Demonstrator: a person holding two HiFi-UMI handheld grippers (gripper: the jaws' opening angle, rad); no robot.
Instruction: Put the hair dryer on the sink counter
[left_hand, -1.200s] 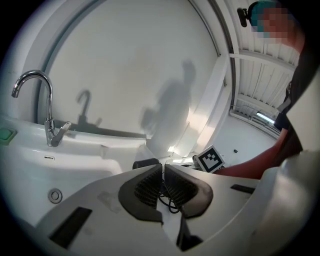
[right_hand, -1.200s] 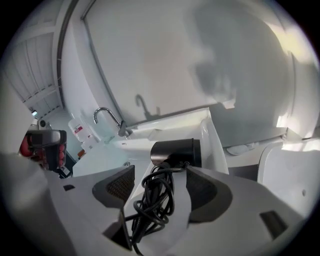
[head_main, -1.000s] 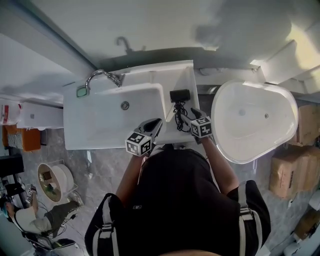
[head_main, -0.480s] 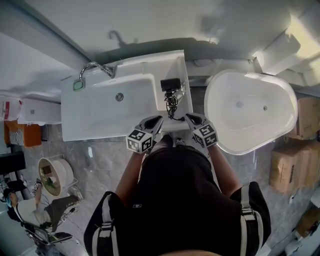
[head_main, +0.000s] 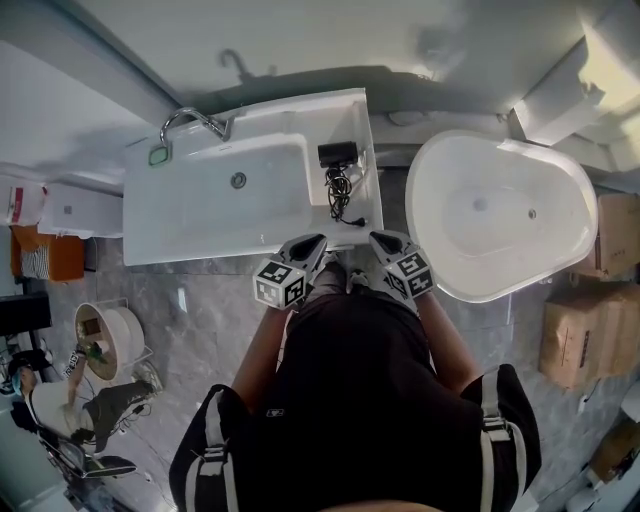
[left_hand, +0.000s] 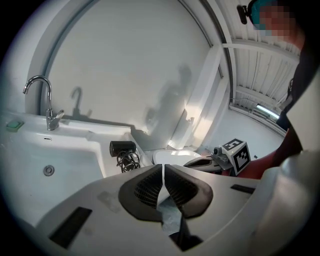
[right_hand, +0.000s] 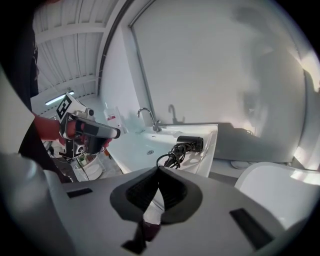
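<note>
Lying on the flat right end of the white ceramic sink counter (head_main: 365, 120), at 3 o'clock from the rectangular white basin (head_main: 270, 200), the black hair dryer (head_main: 338, 153) is touched by neither gripper. Its coiled black cord (head_main: 338, 190) is bunched just beside it at 6 o'clock. A curved chrome faucet (head_main: 190, 122) stands at 10 o'clock of the basin, and a white oval bathtub (head_main: 500, 215) sits at 3 o'clock of the counter. The left gripper (head_main: 312, 243) and the right gripper (head_main: 380, 240) hover side by side at the counter's near edge, at 6 o'clock from the hair dryer and apart from it. The left gripper's dark ribbed jaws are closed against each other with nothing between them. The right gripper's jaws are likewise pressed together and empty, with the hair dryer at 12 o'clock beyond them.
</note>
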